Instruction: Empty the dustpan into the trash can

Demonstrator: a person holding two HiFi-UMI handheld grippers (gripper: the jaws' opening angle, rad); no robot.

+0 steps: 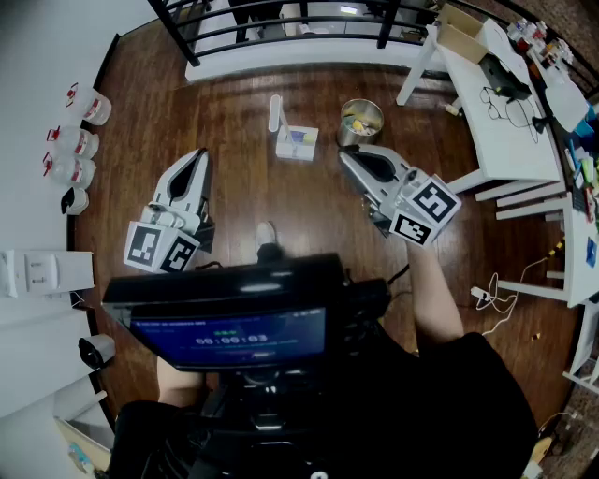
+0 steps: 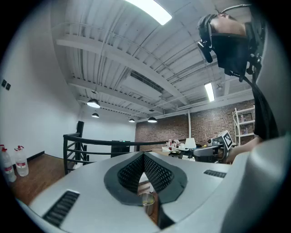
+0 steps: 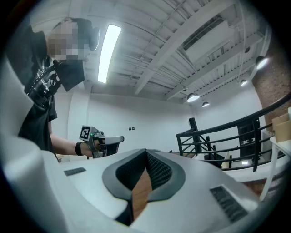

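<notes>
A white dustpan (image 1: 298,142) with an upright handle stands on the dark wood floor ahead of me. Just to its right is a round metal trash can (image 1: 360,121) with some litter inside. My left gripper (image 1: 198,155) is held in the air to the left of and nearer than the dustpan, shut and empty. My right gripper (image 1: 346,157) hovers just in front of the trash can, also shut with nothing in it. In the left gripper view the shut left gripper (image 2: 143,155) shows the trash can (image 2: 148,200) below its tips. In the right gripper view the right gripper (image 3: 145,153) is shut over bare floor.
A black railing (image 1: 281,28) runs across the far side. White tables (image 1: 510,131) with clutter stand at the right, with cables (image 1: 505,285) on the floor beside them. Several plastic bottles (image 1: 80,140) line the left wall. A screen (image 1: 234,332) hangs at my chest.
</notes>
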